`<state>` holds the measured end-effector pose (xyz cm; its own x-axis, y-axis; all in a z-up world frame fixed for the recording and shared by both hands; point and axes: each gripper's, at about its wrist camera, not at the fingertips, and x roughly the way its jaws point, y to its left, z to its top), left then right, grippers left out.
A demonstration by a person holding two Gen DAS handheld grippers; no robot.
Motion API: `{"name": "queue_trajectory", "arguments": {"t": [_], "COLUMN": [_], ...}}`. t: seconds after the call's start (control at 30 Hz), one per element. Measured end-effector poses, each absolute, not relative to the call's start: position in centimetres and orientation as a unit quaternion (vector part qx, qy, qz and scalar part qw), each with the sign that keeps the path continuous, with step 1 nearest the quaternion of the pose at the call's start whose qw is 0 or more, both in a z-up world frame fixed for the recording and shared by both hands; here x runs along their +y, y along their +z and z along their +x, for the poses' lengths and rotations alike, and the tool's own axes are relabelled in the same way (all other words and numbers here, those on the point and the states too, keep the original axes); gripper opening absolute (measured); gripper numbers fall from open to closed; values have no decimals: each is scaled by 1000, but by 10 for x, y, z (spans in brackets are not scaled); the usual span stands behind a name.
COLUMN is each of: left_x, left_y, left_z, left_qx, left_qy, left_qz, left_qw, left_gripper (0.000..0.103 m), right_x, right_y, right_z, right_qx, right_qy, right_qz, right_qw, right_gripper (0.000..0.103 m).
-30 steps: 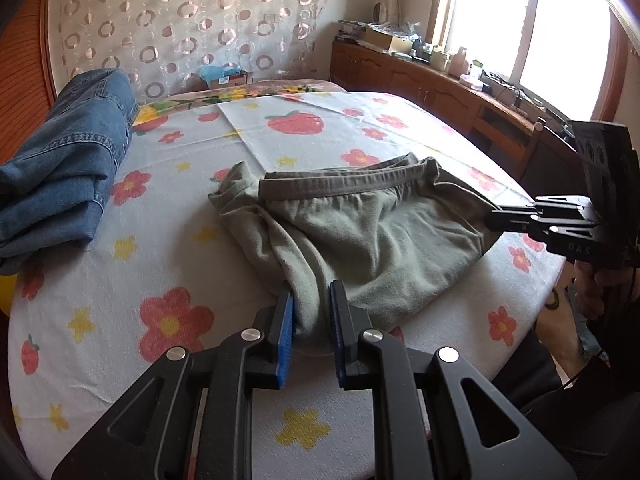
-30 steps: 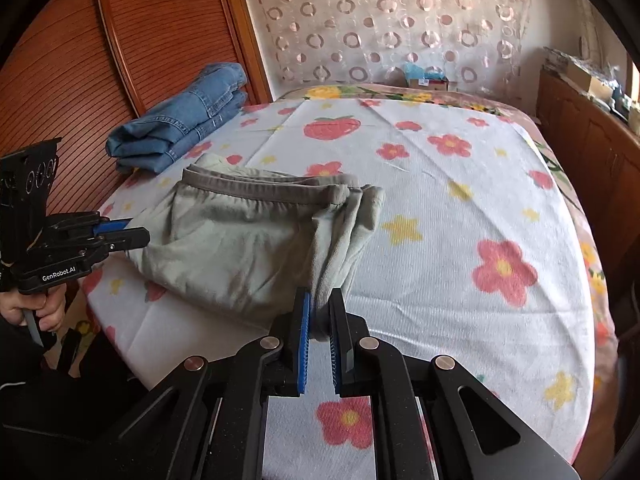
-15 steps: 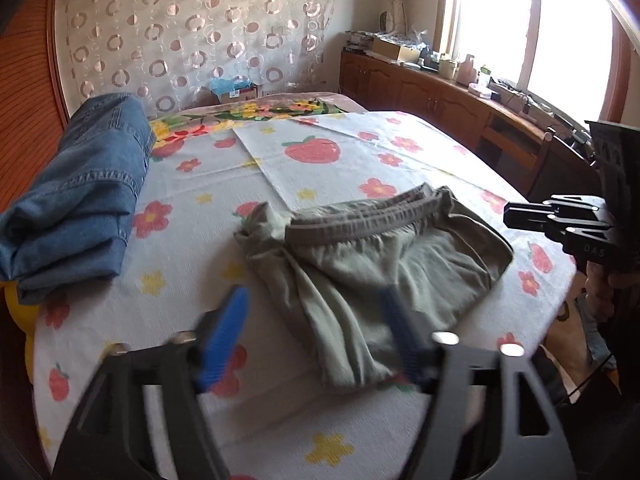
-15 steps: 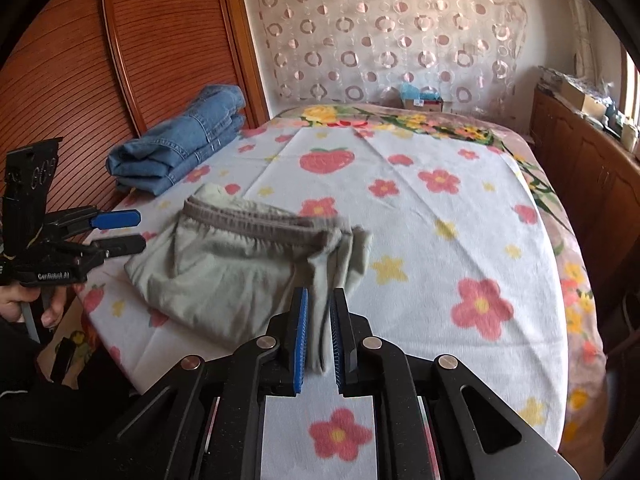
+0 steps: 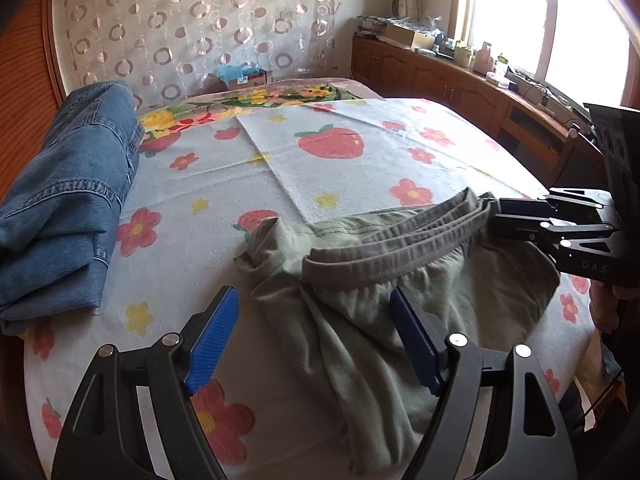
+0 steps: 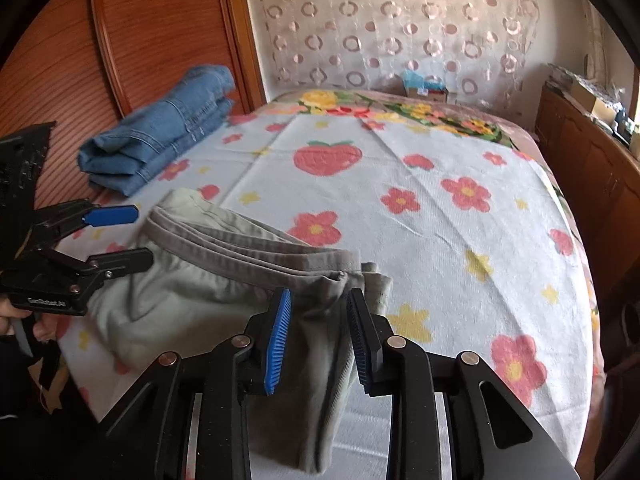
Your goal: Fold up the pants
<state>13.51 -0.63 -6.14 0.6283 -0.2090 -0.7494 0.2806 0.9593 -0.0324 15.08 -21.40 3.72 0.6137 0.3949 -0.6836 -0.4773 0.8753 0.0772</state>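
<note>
Both tools are hanging spread over the green pants [image 5: 400, 312] lying bunched on the bed [image 5: 360, 168]: left tool [image 5: 314, 340], right tool [image 6: 320, 336]. Between folds, I'd say; next needs gripping the waistband.

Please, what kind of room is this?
Most likely a bedroom in a home: a bed with a flower-print cover, a wooden headboard, folded jeans and green pants lying on it, and wooden cabinets under a window.
</note>
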Motion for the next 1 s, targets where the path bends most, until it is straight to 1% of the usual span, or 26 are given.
{"name": "queue_trajectory", "arguments": {"t": [0.03,0.1,0.17,0.27,0.33,0.43,0.57,0.63,0.8,0.83,0.93,1.0], "left_x": [-6,-4,-3,0,1,3,3,3,3,3,3,3], "left_y": [-62,-63,-63,-64,-66,-70,-78,-82,-83,-83,-83,-84], "left_z": [136,138,139,139,137,136,139,140,141,141,140,140], "left_qx": [408,408,408,407,407,410,420,422,423,422,420,419], "left_qy": [-135,-133,-130,-126,-125,-125,-122,-123,-123,-123,-123,-123], "left_qz": [42,38,36,32,30,22,22,20,21,21,21,21], "left_qw": [902,902,903,904,904,903,899,898,898,898,899,899], "left_gripper": [79,79,79,79,79,79,79,79,79,79,79,79], "right_x": [-214,-214,-214,-213,-209,-205,-205,-206,-216,-219,-224,-227], "right_y": [37,36,41,48,42,32,35,37,39,39,37,36], "right_z": [154,160,161,162,166,171,170,168,156,153,147,145], "right_qx": [368,371,358,333,345,361,360,358,363,365,372,376], "right_qy": [244,250,245,230,200,201,207,208,198,197,196,193], "right_qz": [-54,-49,-55,-56,-76,-72,-68,-66,-71,-68,-63,-61], "right_qw": [895,893,899,913,914,908,907,908,908,907,905,904], "right_gripper": [26,9,7,6,6,6,7,14,21,25,32,40]}}
